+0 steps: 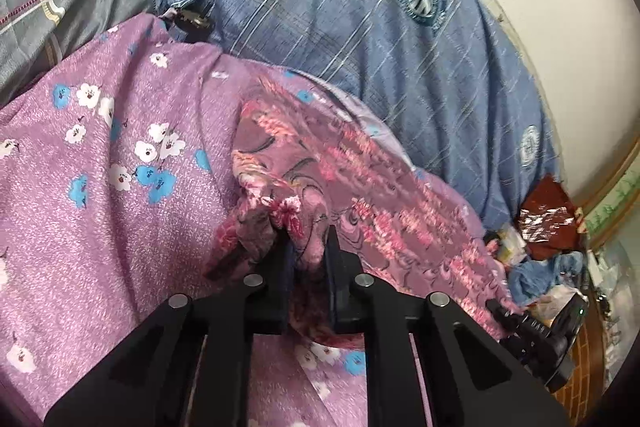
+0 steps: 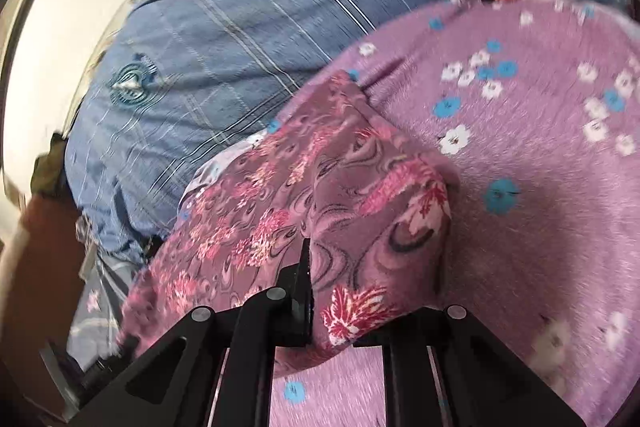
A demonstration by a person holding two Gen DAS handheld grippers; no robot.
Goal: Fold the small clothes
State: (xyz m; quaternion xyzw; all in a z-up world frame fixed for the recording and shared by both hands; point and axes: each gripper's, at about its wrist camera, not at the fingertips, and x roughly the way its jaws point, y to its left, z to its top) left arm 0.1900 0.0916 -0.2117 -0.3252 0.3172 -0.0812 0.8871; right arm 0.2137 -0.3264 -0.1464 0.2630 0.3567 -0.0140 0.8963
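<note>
Gripping a bunched edge of one mauve garment printed with pink flowers and dark swirls, the left gripper had its two black fingers nearly closed, cloth pinched between them. In the left wrist view, the garment's long axis ran from upper left to lower right, over a lilac blanket with white and blue blossoms. One blue striped quilt lay beyond it.

In the right wrist view, the right gripper was clamped on the same garment; only one finger showed, the other hidden under fabric. The cloth stretched away toward the lower left, above the blanket and beside the quilt.
</note>
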